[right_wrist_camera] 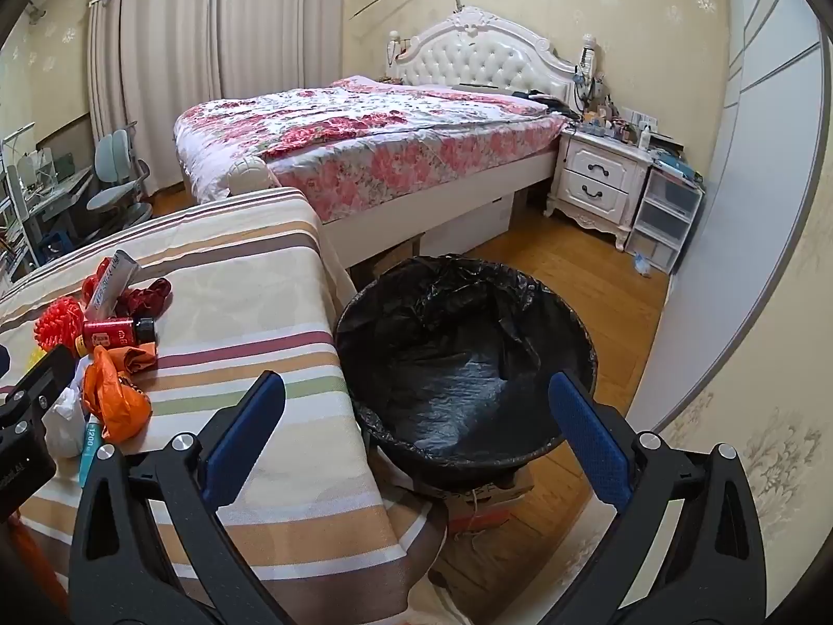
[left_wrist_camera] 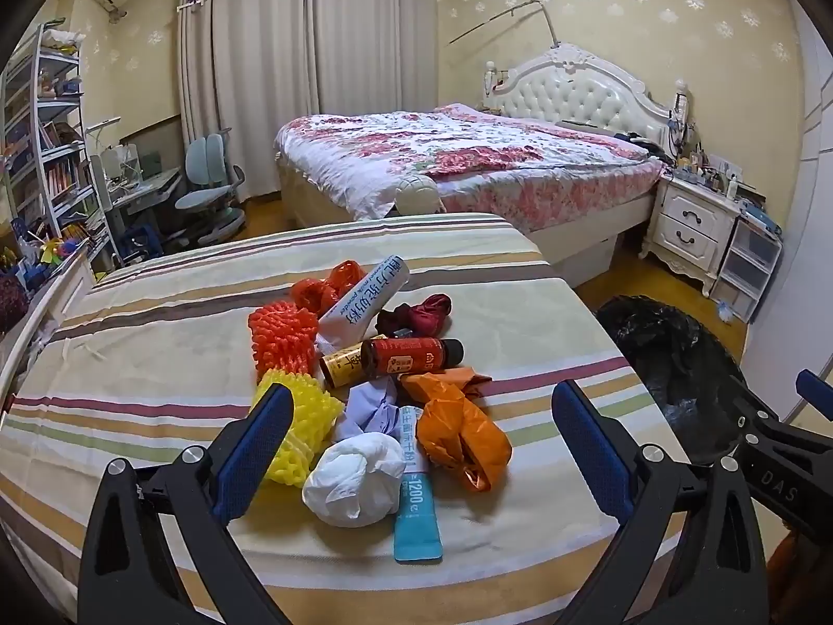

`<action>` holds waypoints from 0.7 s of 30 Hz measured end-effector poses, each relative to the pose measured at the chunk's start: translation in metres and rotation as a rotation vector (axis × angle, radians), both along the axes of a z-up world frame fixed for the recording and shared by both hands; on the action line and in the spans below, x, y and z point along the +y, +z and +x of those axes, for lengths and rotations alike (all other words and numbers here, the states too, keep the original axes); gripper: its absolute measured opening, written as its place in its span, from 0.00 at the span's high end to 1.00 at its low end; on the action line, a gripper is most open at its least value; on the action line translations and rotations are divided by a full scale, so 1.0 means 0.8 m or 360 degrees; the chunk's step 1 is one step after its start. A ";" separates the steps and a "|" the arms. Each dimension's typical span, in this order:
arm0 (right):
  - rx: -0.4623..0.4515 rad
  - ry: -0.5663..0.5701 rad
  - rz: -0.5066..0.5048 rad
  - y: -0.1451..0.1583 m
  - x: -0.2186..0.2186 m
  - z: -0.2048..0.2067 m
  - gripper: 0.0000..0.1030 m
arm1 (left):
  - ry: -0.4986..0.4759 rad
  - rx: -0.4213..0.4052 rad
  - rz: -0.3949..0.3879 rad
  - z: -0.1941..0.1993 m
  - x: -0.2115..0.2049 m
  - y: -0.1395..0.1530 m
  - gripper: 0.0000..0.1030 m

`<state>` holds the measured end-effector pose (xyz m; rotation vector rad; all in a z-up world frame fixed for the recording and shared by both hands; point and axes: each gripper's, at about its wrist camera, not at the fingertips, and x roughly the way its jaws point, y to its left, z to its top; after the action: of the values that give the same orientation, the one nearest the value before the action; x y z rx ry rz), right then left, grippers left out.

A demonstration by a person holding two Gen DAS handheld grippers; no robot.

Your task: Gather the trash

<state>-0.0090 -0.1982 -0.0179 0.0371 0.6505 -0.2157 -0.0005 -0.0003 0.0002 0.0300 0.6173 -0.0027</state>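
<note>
Status: collection not begun, by the look of it. The trash pile (left_wrist_camera: 375,390) lies heaped on the striped worktop (left_wrist_camera: 156,344): foam nets, bottles, tube, crumpled bags, all touching or overlapping. The bin (right_wrist_camera: 463,359), black-lined, stands just beside the worktop's edge and appears empty. Left hand-held gripper (left_wrist_camera: 421,442) hovers over the pile, jaws apart, holding nothing. Right hand-held gripper (right_wrist_camera: 416,427) hangs over the bin rim, jaws apart, empty. Every item remains to be moved.

trash pile (left_wrist_camera: 385,390) on table (left_wrist_camera: 156,323) | bin (right_wrist_camera: 463,364) right of table
</note>
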 end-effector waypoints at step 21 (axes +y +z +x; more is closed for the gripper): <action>0.0022 0.0018 -0.0013 -0.001 0.009 0.003 0.04 | 0.0012 0.0005 0.0000 -0.005 0.004 0.005 0.06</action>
<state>-0.0065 -0.1911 -0.0188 0.0240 0.6633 -0.2076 -0.0042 0.0026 0.0045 0.0274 0.6202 0.0047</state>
